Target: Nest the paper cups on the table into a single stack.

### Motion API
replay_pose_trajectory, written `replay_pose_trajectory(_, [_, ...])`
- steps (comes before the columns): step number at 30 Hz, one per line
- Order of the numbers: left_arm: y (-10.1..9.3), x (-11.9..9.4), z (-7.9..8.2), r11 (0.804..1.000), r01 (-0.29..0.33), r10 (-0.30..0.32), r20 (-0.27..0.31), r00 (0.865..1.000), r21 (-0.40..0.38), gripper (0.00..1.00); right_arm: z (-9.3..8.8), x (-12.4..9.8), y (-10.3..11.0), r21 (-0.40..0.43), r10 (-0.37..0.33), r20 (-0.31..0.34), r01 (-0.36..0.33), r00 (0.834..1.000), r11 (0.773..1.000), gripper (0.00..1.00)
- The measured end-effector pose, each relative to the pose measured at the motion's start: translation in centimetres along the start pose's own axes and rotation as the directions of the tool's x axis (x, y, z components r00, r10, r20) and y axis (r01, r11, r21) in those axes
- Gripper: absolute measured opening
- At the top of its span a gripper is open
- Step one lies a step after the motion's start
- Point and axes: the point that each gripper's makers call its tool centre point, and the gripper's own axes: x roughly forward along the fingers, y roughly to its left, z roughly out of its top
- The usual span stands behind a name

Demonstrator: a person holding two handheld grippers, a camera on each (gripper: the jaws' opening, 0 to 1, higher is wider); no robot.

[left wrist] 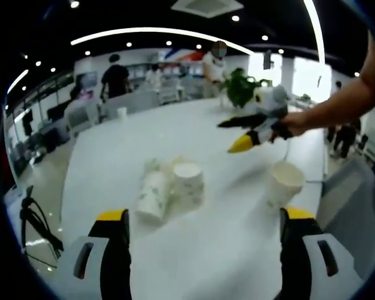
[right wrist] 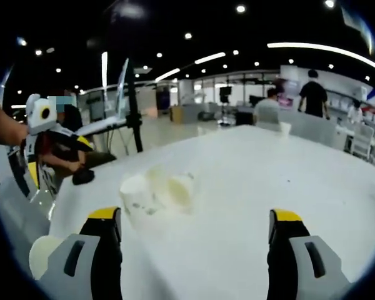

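On the white table (left wrist: 100,162), a cluster of patterned paper cups (left wrist: 175,184) lies ahead of my left gripper (left wrist: 206,234), whose jaws are open with nothing between them. One cup in it rests on its side (left wrist: 153,197) and another stands beside it (left wrist: 189,180). A single cup (left wrist: 284,182) stands apart to the right. My right gripper (left wrist: 230,136) hovers beyond it, jaws spread, held by a hand. In the right gripper view the cup cluster (right wrist: 156,190) sits ahead of the open right gripper (right wrist: 197,240). The lone cup (right wrist: 47,253) is at lower left, below the left gripper (right wrist: 59,156).
A small white cup (left wrist: 122,112) stands at the table's far end, and a potted plant (left wrist: 240,87) is at the back right. Several people and chairs are beyond the table. A black stand (right wrist: 132,106) rises off the table's edge.
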Motion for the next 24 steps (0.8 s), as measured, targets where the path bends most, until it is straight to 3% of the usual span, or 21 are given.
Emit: replay_pose_trajectory(24, [1.3,0.3,0.4,1.0,-0.023,0.024,0.02,1.0,-0.02,0.98,-0.1,6.0,0.8,-0.073,0.061,-0.057,-0.065,0.997,0.995,0.91])
